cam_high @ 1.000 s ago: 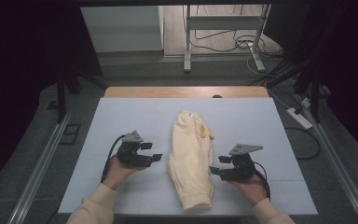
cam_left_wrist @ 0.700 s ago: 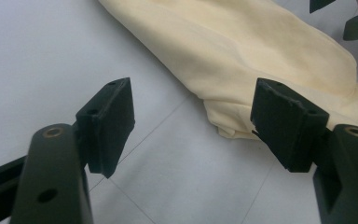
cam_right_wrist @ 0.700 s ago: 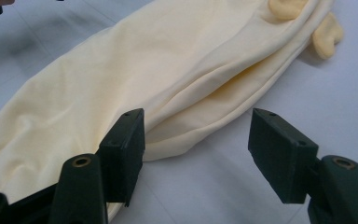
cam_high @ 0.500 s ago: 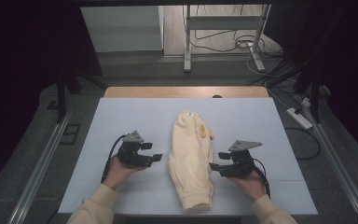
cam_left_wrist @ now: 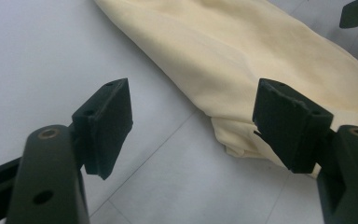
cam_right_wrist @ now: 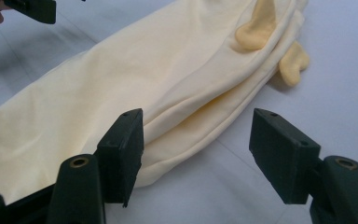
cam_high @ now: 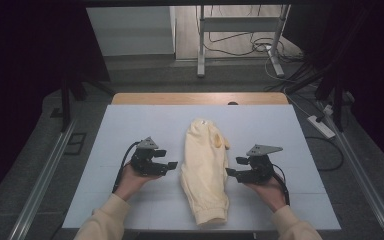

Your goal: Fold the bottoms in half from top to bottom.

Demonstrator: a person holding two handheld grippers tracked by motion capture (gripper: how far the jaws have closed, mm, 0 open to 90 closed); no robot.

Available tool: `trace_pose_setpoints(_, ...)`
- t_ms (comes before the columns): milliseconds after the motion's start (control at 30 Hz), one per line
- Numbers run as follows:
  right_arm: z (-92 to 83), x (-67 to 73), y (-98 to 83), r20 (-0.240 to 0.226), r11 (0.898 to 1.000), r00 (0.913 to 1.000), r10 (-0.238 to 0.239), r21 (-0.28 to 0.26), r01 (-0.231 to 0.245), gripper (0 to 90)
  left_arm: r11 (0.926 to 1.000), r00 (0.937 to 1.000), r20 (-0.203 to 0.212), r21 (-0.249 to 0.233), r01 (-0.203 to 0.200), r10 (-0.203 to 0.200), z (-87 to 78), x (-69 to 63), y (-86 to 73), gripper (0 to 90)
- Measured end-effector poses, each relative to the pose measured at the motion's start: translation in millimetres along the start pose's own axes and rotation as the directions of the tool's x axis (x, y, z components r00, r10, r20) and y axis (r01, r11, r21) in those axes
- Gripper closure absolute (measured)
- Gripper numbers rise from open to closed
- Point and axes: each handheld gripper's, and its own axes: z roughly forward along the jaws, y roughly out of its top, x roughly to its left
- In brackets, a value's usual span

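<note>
Now, for the step in hand, judged to be taking hold of the folded pale-yellow garment [cam_high: 205,170] from both sides: lies lengthwise down the middle of the white bench [cam_high: 130,125], neck end far, hem end near the front edge, with a small darker-yellow tab [cam_right_wrist: 256,28] poking out near the far end.

Left hand-held gripper [cam_high: 167,166]: jaws apart, nothing between them, pointed at the garment's left edge and just short of it. From the left gripper view, bare bench between the pads [cam_left_wrist: 107,126], with the cloth's bunched corner close to the right one.

Right hand-held gripper [cam_high: 232,167]: jaws likewise spread and empty, aimed at the right edge. From the right gripper view, the stacked fold layers sit near the left pad [cam_right_wrist: 123,154], not yet pinched.

To do it well, probably:
- slide each lower jaw flat along the bench and under all layers, not just the top one;
- bite well in from the edge, so thin fabric does not slip out;
- close both sides at matching points along the length;
- lift evenly, to keep the fold from falling open.
</note>
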Motion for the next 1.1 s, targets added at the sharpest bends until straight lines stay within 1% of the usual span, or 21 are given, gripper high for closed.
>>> trace_pose_setpoints(33, 1.1, -1.1, 1.4, -0.002, 1.0, 1.0, -0.001, -0.001, 0.001, 34.8, 1.0, 1.0, 0.004, 0.004, 0.005, -0.005, 0.8, 0.8, 1.3, 27.4)
trace_pose_setpoints(100, 3.6, -3.0, 5.0, -0.006, 1.0, 1.0, -0.002, -0.005, 0.002, 34.7, 1.0, 1.0, -0.002, 0.006, 0.002, -0.002, 2.1, 1.5, 4.5, 26.9)
trace_pose_setpoints(167, 6.5, -4.0, 8.5, -0.011, 1.0, 0.9999, -0.004, -0.003, 0.004, 34.7, 1.0, 0.9999, -0.007, 0.002, 0.007, -0.007, 3.1, 2.3, 7.9, 26.3)
trace_pose_setpoints(233, 8.8, -4.3, 10.1, -0.012, 1.0, 0.9999, -0.01, -0.006, 0.01, 34.8, 0.9999, 0.9999, -0.001, -0.006, 0.016, -0.016, 4.6, 4.0, 10.5, 26.3)
trace_pose_setpoints(300, 11.1, -4.8, 10.9, -0.016, 1.0, 0.9998, -0.009, 0.005, 0.009, 34.8, 0.9995, 0.9995, 0.008, -0.005, 0.03, -0.03, 6.6, 6.7, 12.0, 26.3)
trace_pose_setpoints(467, 16.7, -7.2, 15.5, -0.021, 1.0, 0.9996, -0.017, 0.02, 0.018, 34.9, 0.9993, 0.9993, 0.003, -0.003, 0.038, -0.038, 10.4, 11.1, 17.5, 25.4)
trace_pose_setpoints(600, 22.2, -10.9, 19.0, -0.028, 1.0, 0.9996, -0.004, 0.017, 0.005, 34.8, 0.9992, 0.9992, 0.003, -0.006, 0.04, -0.04, 16.7, 14.2, 24.3, 25.4)
trace_pose_setpoints(633, 24.0, -11.7, 19.4, -0.028, 1.0, 0.9996, 0.0, 0.015, 0.0, 34.8, 0.9993, 0.9993, 0.003, 0.0, 0.038, -0.038, 18.8, 15.2, 26.2, 25.4)
trace_pose_setpoints(767, 30.3, -17.1, 21.5, -0.018, 1.0, 0.9998, 0.01, 0.027, -0.01, 34.5, 0.9989, 0.999, 0.005, 0.008, 0.045, -0.045, 28.0, 19.5, 32.2, 25.4)
trace_pose_setpoints(833, 32.0, -19.4, 23.3, -0.014, 1.0, 0.9998, 0.016, 0.024, -0.016, 34.4, 0.999, 0.999, 0.004, 0.007, 0.044, -0.044, 31.8, 21.3, 33.8, 25.5)
trace_pose_setpoints(900, 33.6, -21.2, 25.5, -0.008, 1.0, 0.9998, 0.019, 0.019, -0.019, 34.2, 0.9987, 0.9989, 0.003, 0.018, 0.047, -0.047, 35.3, 23.9, 35.1, 25.7)
trace_pose_setpoints(1100, 39.1, -26.8, 30.5, 0.005, 0.999, 0.9996, 0.029, 0.016, -0.029, 33.6, 0.9986, 0.9987, -0.006, 0.015, 0.05, -0.05, 38.1, 28.9, 39.0, 25.7)
